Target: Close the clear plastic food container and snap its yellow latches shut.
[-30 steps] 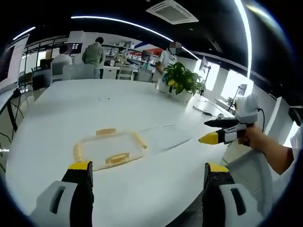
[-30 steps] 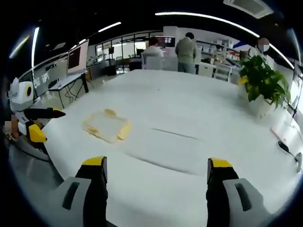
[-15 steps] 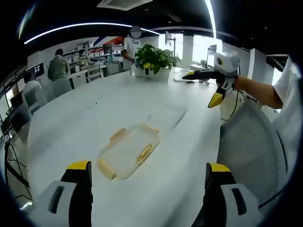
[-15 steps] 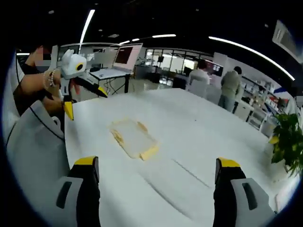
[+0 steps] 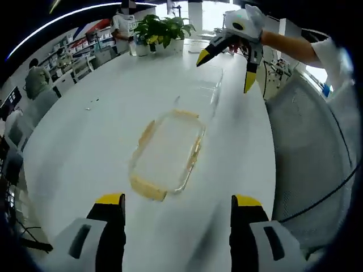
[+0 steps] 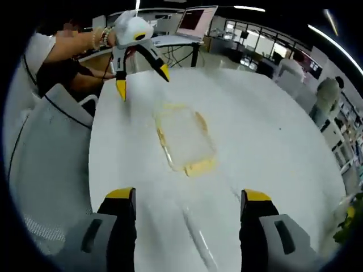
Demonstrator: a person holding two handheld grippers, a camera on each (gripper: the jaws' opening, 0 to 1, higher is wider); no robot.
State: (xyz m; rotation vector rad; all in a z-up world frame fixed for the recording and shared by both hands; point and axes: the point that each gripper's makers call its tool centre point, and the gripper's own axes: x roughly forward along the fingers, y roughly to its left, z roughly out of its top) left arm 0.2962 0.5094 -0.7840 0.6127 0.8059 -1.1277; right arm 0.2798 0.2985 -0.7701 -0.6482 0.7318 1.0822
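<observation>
The long white bench (image 5: 85, 147) runs away down the open office, its top bare around the task's thing. A grey mesh chair (image 5: 309, 141) stands pushed in at the near edge of it, seen beside the bench in the left gripper view and again in the right gripper view (image 6: 48, 164). Far down the bench stands a leafy potted plant (image 5: 161, 28), with a person (image 5: 122, 25) standing just beside it; other people sit at desks beyond the far side.

The clear plastic food container (image 5: 169, 153) lies flat on the bench, roughly in the middle of its width, nearer the end where the holder of the grippers stands. In the right gripper view it lies (image 6: 184, 139) ahead of the fingers, between them and the other gripper. Its yellow latches (image 5: 146, 188) hang out at the rim; I cannot tell whether the lid is seated.

The left gripper (image 5: 176, 226) hangs above the bench short of the container, its yellow-tipped fingers spread wide with nothing between them. The right gripper (image 6: 187, 218) is likewise released, fingers well apart, above bare bench. Each one also appears in the other's view, held aloft in a hand beyond the container, fingers splayed.
</observation>
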